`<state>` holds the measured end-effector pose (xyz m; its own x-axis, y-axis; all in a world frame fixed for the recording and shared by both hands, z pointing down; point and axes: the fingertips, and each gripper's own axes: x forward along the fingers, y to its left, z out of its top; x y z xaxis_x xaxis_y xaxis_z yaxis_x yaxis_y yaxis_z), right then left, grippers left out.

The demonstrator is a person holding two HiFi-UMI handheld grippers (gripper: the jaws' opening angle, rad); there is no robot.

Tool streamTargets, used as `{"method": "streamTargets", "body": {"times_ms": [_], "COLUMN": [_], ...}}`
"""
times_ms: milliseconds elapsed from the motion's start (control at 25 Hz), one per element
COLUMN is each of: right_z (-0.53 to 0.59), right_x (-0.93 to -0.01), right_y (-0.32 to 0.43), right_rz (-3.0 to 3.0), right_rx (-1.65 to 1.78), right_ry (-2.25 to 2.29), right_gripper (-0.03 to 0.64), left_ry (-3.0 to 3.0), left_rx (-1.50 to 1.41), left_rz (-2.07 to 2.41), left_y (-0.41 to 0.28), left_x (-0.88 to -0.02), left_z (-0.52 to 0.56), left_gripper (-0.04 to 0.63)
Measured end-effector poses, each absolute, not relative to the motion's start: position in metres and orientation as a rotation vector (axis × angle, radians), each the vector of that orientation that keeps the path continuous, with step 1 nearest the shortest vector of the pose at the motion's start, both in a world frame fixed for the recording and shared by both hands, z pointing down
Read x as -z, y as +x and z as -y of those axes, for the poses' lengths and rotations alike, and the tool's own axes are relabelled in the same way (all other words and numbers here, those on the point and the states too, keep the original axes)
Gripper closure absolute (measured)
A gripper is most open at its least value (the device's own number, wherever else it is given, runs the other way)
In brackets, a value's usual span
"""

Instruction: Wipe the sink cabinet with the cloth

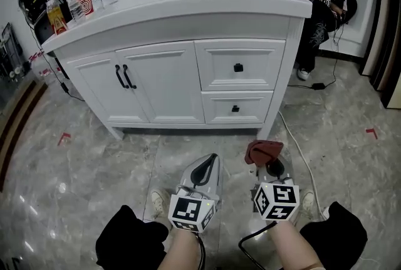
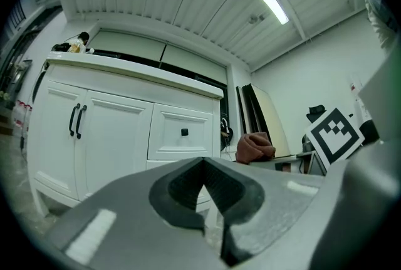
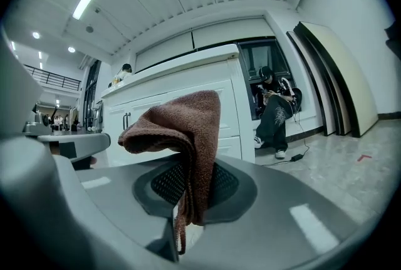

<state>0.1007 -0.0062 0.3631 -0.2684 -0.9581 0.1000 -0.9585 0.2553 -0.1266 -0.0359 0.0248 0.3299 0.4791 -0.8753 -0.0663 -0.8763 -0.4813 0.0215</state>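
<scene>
Standing here, I see the person facing the white sink cabinet from a short way back, with both tools held low over the marble floor and pointed at its front. The right tool is clamped on the reddish-brown cloth. Its own view shows the fabric pinched between the two pads, with a folded hump standing up above the jaws and a thin tail hanging down below them. Gripped that way, a soft bulge of cloth leads, so I would guess cloth and not metal will meet the painted panels. The left tool is closed to a narrow wedge with nothing between its pads, only a slit of daylight. It sits just beside the right one, seemingly spare for now. The cloth is well apart from the cabinet and touches none of it. It lies roughly in line with the two drawers on the cabinet's right half, while the paired doors stand further left. Wiping has not begun, by my reckoning. The next move looks to be a reach forward and up to bring the cloth against a drawer face or the front edge of the top.
</scene>
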Motion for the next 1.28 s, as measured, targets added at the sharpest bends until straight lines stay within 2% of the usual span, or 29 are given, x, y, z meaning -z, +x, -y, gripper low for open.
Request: {"method": "streamTargets", "body": {"times_ms": [640, 1280], "right_z": [-0.125, -0.154], "right_x": [-0.357, -0.343], "right_y": [0.082, 0.058], "right_rz": [2.474, 2.517], "right_rx": [-0.227, -0.138], "right_ry": [1.926, 1.879], "right_gripper": [0.537, 0.538], "left_ry": [-2.691, -2.691], "left_rx": [-0.119, -0.187], "left_rz": [-1.503, -1.506], "left_y": [-0.056, -0.063], "left_x": [-0.322, -0.307], "left_z": [-0.147, -0.166], "left_gripper": [0.595, 0.595]}}
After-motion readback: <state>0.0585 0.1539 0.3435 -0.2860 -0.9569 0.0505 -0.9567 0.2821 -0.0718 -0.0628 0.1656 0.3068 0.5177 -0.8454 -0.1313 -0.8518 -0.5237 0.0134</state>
